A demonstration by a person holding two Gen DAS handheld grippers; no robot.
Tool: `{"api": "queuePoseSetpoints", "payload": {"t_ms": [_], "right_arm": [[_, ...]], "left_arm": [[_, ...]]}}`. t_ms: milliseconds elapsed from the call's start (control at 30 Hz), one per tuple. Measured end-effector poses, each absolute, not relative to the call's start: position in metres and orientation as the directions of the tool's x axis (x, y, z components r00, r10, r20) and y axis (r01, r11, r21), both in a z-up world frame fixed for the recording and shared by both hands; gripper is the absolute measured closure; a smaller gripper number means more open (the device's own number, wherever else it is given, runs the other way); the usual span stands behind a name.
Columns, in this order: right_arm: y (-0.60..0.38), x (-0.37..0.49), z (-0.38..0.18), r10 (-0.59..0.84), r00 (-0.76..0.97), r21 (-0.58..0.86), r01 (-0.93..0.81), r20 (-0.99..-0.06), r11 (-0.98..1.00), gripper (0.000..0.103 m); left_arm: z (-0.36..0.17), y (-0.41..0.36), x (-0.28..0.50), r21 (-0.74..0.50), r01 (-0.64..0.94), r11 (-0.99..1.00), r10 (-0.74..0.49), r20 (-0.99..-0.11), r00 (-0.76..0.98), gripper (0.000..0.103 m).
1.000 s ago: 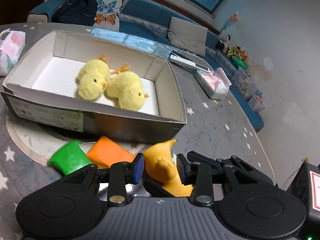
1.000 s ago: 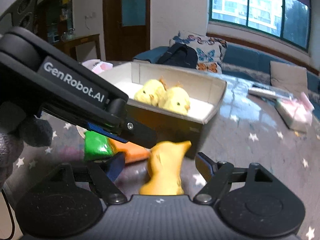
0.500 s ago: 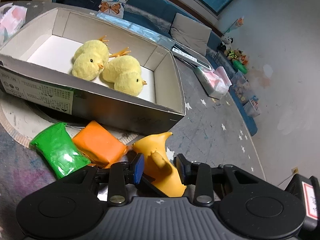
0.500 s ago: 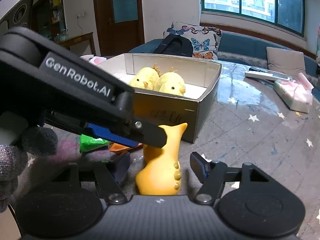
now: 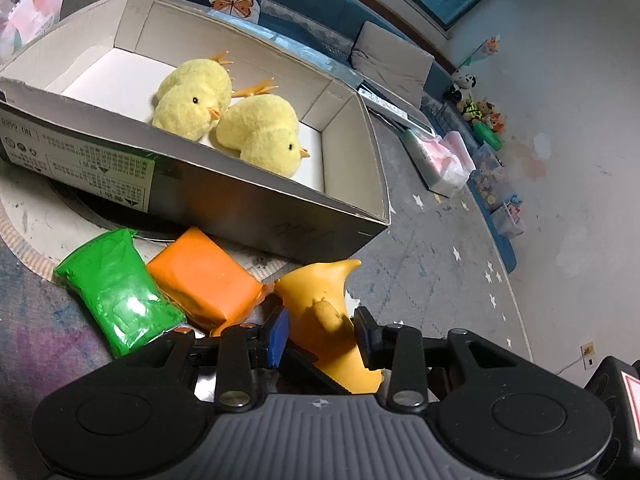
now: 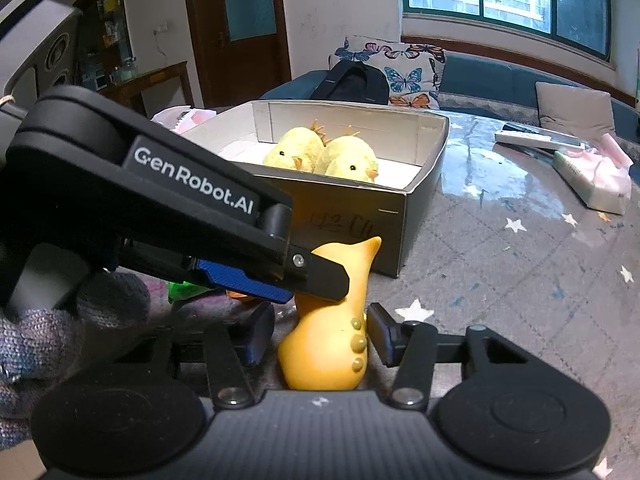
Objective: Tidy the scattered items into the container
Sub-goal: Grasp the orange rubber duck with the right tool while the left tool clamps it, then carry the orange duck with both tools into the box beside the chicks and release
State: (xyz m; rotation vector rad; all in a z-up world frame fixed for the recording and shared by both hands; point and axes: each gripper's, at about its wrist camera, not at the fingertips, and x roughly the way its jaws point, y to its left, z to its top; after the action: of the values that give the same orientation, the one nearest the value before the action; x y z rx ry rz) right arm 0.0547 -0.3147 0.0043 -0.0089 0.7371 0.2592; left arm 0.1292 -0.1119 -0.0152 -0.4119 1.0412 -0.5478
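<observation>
A yellow-orange rubber toy [image 5: 320, 312] stands tilted on the starry table in front of the cardboard box [image 5: 240, 200]. My left gripper [image 5: 321, 334] straddles its neck. Its jaws are opening and the blue pads sit just off the rubber. In the right wrist view the same toy [image 6: 328, 344] is between the pads of my right gripper [image 6: 320, 334], which is closing, with a thin gap still on the left side. The left gripper's finger [image 6: 320, 276] crosses above it. Two plush chicks [image 5: 192, 104] [image 5: 264, 136] lie in the box. A green pack [image 5: 116, 300] and an orange pack [image 5: 204, 276] lie left of the toy.
A gloved hand [image 6: 40, 332] holds the left gripper at the left edge. A tissue pack [image 6: 596, 176] and a remote [image 6: 536, 140] lie on the table to the right. A pink-white bag [image 5: 24, 16] sits behind the box, with a sofa and a black backpack [image 6: 352, 80] beyond.
The right gripper's jaws have narrowed around the toy's body. The left gripper has sunk a little and its pads have spread slightly off the toy's neck. The toy now stands more upright.
</observation>
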Motion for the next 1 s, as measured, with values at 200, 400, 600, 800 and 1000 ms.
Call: {"api": "queuePoseSetpoints", "payload": {"t_ms": [200,400,600,800,1000], "right_arm": [[-0.318,0.060,0.001,0.240,0.701,0.113,-0.223,-0.671,0.968,0.051],[-0.321,0.065,-0.002,0.237,0.695,0.121,-0.213,-0.679,0.970,0.051],[-0.322,0.068,-0.004,0.245,0.686,0.135,-0.211,-0.685,0.968,0.055],[-0.317,0.062,-0.001,0.229,0.692,0.114,-0.208,-0.685,0.971,0.058],[-0.311,0.049,0.011,0.220,0.709,0.090,-0.216,-0.670,0.972,0.060]], "left_arm": [[-0.018,-0.113,0.132,-0.566,0.225,0.793,-0.605,-0.693,0.391,0.060],[-0.022,-0.113,0.135,-0.584,0.210,0.784,-0.615,-0.688,0.384,0.058],[-0.026,-0.115,0.137,-0.589,0.203,0.782,-0.617,-0.687,0.384,0.057],[-0.022,-0.112,0.129,-0.585,0.218,0.781,-0.620,-0.686,0.382,0.058],[-0.007,-0.106,0.118,-0.584,0.232,0.778,-0.623,-0.666,0.410,0.060]]}}
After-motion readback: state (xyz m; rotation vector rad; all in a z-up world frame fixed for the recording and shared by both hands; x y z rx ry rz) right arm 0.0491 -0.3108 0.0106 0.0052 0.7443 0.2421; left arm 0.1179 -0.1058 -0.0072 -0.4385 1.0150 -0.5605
